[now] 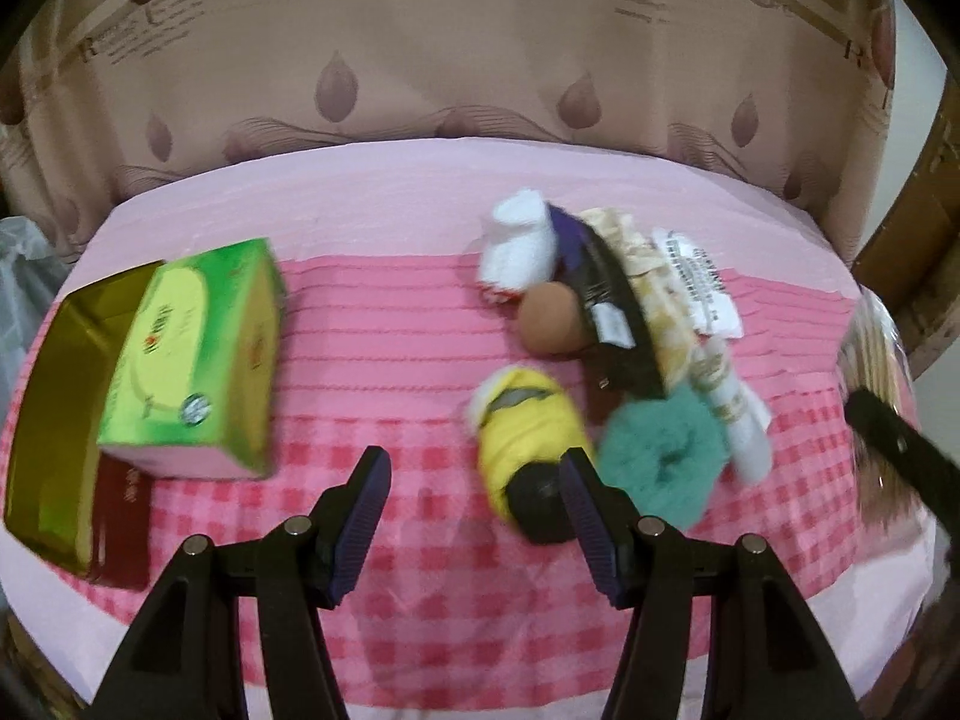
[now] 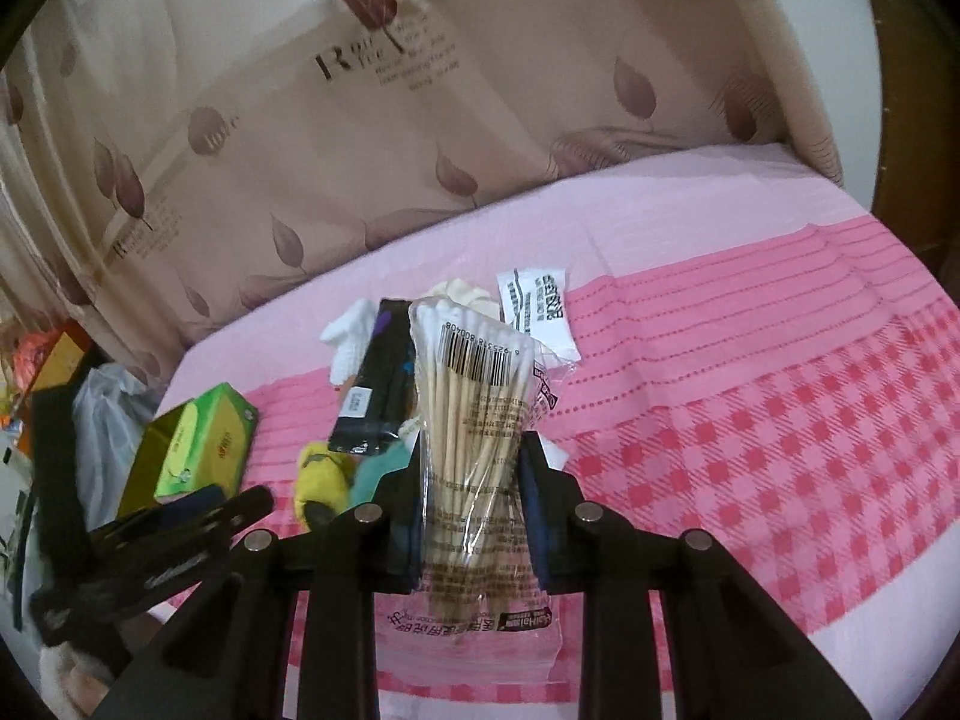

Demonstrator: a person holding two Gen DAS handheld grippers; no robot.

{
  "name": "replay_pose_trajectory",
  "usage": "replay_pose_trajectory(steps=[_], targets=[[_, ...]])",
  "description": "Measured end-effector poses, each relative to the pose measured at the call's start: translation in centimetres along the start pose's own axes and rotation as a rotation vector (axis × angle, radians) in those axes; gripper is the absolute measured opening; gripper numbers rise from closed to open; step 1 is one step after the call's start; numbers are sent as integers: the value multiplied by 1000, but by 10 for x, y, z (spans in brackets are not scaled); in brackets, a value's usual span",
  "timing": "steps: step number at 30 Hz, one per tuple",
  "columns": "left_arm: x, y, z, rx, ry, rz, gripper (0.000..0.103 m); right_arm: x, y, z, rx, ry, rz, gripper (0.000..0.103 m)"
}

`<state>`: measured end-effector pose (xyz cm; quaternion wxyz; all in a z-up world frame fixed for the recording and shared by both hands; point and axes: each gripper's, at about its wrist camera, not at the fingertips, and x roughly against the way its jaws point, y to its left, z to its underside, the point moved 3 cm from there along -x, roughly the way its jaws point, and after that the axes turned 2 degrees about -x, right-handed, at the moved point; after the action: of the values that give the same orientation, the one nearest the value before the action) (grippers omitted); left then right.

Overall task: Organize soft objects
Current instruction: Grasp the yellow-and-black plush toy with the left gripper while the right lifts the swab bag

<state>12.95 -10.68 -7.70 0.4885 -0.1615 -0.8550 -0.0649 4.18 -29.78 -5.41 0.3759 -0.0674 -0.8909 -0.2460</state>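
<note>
Pink checked cloth covers the tabletop before a beige leaf-print curtain. Right tool is clamped on a clear bag of cotton swabs. Left tool stands apart, yellow plush toy just beyond its right finger, green box further left.

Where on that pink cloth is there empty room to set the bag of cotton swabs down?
Bare cloth lies right of the pile, and between the green box and the yellow plush toy. It is crowded around the teal scrunchie and black packet.
</note>
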Motion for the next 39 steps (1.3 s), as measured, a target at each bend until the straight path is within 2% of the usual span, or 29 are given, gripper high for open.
replay_pose_trajectory(steps=[4, 10, 17, 23, 26, 27, 28, 31, 39], targets=[[-11, -7, -10, 16, 25, 8, 60, 13, 4, 7, -17, -34, -27, 24], [-32, -8, -22, 56, 66, -5, 60, 9, 8, 10, -17, -13, -69, 24], [-53, -12, -17, 43, 110, -51, 60, 8, 6, 12, -27, 2, -96, 24], [-71, -16, -14, 26, 124, -52, 60, 5, 9, 14, -21, 17, -112, 24], [-74, -17, -12, 23, 128, -29, 60, 3, 10, 15, -15, 21, -114, 24], [-73, -18, -11, 18, 128, -20, 56, 2, 9, 15, -16, 23, -114, 24], [-73, -19, -11, 12, 125, -3, 43, 2, 9, 15, -17, 23, -113, 24], [-71, -18, -9, 8, 129, 17, 40, 0, 8, 16, -24, 29, -116, 24], [-52, -18, -9, -23, 105, 15, 39, -1, 7, 15, -23, 31, -112, 24]])
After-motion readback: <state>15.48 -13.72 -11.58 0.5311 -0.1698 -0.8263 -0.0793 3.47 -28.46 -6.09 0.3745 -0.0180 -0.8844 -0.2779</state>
